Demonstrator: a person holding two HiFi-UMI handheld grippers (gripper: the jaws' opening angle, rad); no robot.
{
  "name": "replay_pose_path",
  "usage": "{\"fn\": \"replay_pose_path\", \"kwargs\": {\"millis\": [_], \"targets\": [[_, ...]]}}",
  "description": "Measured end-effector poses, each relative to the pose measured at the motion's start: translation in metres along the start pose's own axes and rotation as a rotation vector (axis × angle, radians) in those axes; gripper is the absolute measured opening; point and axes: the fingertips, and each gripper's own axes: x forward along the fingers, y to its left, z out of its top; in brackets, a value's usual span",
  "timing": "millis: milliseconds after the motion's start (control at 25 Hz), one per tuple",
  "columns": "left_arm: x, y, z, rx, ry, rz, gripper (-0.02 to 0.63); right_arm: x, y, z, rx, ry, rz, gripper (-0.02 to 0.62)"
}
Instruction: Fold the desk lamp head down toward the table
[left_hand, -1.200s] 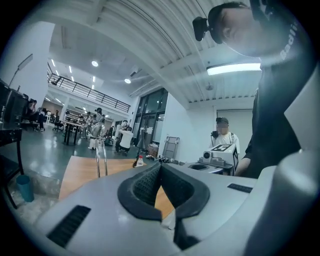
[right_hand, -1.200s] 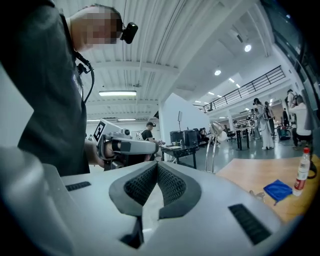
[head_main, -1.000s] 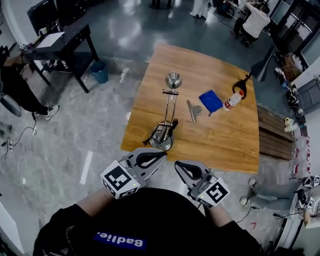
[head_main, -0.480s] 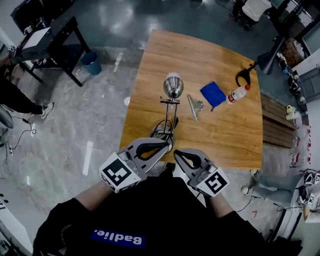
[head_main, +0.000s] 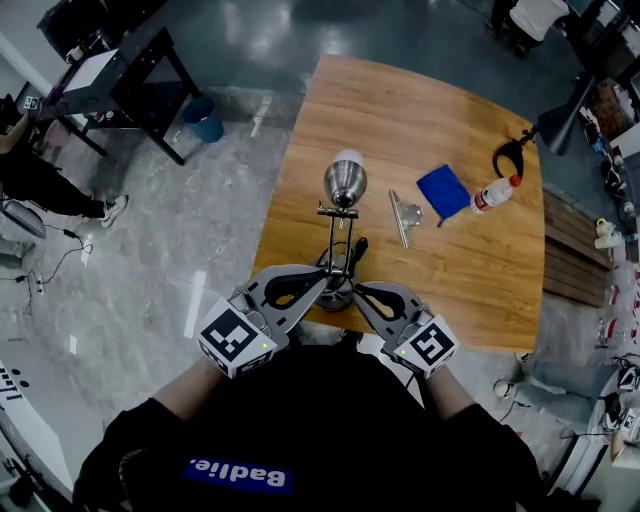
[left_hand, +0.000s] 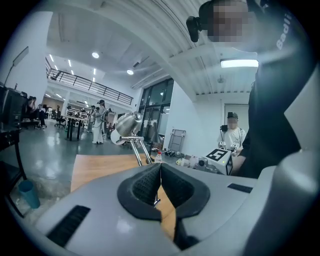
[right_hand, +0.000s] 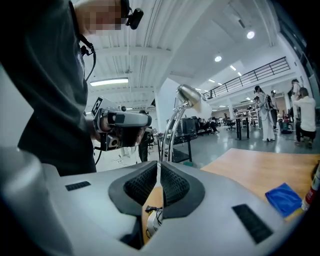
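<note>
We see the desk lamp (head_main: 338, 235) standing upright on the wooden table (head_main: 470, 280), with the table's near edge just on our side of the lamp. Its chrome head (head_main: 345, 182) sits high on the twin rods above the round base (head_main: 336, 293), not folded down. Our left gripper (head_main: 322, 277) hangs just left of the lamp's base and our right gripper (head_main: 360, 290) just right of it, both tips close to the foot of the rods; we cannot tell whether either touches the lamp. In the left gripper view the two black pads meet along one line with nothing between them, and the lamp's head shows beyond them. The right gripper view shows the same: pads pressed together, empty, with the lamp's rods rising straight ahead. To the right of the lamp lies a silver clip (head_main: 404, 215), then a blue cloth (head_main: 444, 190) further from the lamp, and past that a clear bottle (head_main: 495, 195) on its side. Well to the left of the lamp, on the floor, stands a blue bin (head_main: 203, 118)
</note>
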Motion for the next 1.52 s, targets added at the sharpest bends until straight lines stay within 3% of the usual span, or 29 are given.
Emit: {"fn": "replay_pose_path", "kwargs": {"millis": [120, 200, 360, 520, 640, 920, 1040, 1120, 1520], "targets": [[0.002, 0.008, 0.002, 0.014, 0.007, 0.023, 0.011, 0.005, -0.005, -0.012, 0.023, 0.032, 0.001, 0.025], [0.003, 0.015, 0.001, 0.016, 0.009, 0.034, 0.017, 0.009, -0.009, -0.019, 0.031, 0.053, 0.000, 0.072], [0.011, 0.022, -0.005, -0.017, 0.036, 0.022, 0.112, 0.020, -0.014, -0.030, 0.031, 0.092, -0.005, 0.129], [0.022, 0.026, -0.004, -0.034, 0.045, -0.002, 0.141, 0.033, -0.014, -0.044, -0.023, 0.137, 0.007, 0.146], [0.033, 0.026, -0.005, -0.044, 0.066, -0.034, 0.143, 0.040, -0.015, -0.054, -0.085, 0.168, 0.021, 0.146], [0.052, 0.021, -0.007, -0.098, 0.088, -0.184, 0.141, 0.055, -0.016, -0.063, -0.122, 0.171, 0.044, 0.146], [0.058, 0.023, -0.008, -0.113, 0.096, -0.213, 0.140, 0.059, -0.017, -0.066, -0.139, 0.177, 0.058, 0.146], [0.061, 0.022, -0.008, -0.130, 0.098, -0.234, 0.106, 0.060, -0.015, -0.068, -0.142, 0.177, 0.069, 0.120], [0.064, 0.024, -0.011, -0.320, 0.103, -0.330, 0.058, 0.065, -0.015, -0.065, -0.217, 0.192, 0.062, 0.115]]}}
